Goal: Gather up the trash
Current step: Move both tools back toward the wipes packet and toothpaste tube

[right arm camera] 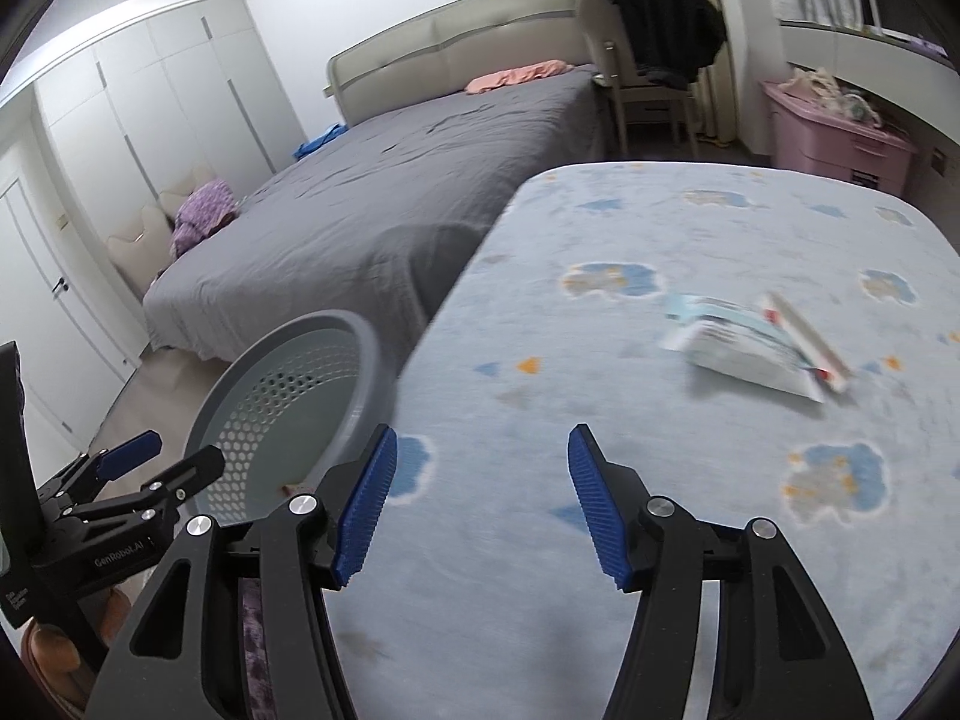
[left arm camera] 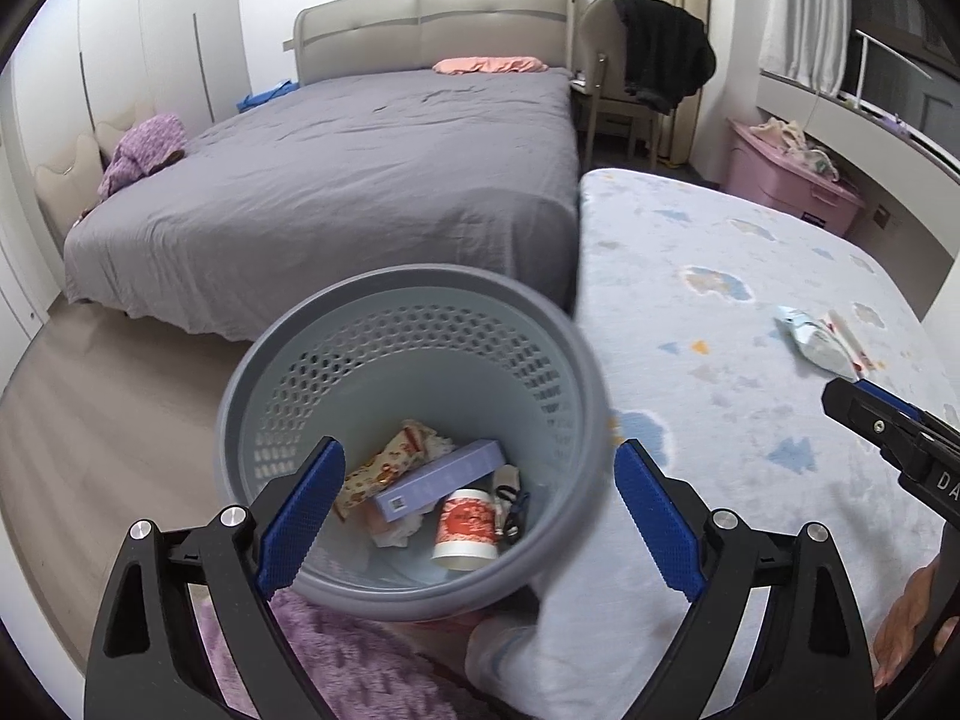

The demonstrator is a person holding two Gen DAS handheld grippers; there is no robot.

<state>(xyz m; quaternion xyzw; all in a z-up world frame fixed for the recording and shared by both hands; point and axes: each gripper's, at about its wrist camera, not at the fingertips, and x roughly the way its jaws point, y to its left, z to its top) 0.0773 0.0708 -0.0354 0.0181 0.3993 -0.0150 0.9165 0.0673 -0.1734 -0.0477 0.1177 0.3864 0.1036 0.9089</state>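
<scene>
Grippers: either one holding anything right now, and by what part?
Nothing held. The left gripper is open above the bin; the right gripper is open, short of the wrapper on the bed.

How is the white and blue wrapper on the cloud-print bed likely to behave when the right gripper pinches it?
The wrapper looks like a thin, flattened packet, so it is probably light and floppy, sagging from the pinch. Its printed film may be slippery. The soft blanket beneath will likely give under the open right gripper.

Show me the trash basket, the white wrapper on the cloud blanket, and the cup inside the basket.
trash basket point(left arm camera: 414, 282), left wrist view, far rim.
white wrapper point(right arm camera: 750, 354), right wrist view, its middle.
cup point(left arm camera: 467, 525), left wrist view, red printed side.
</scene>
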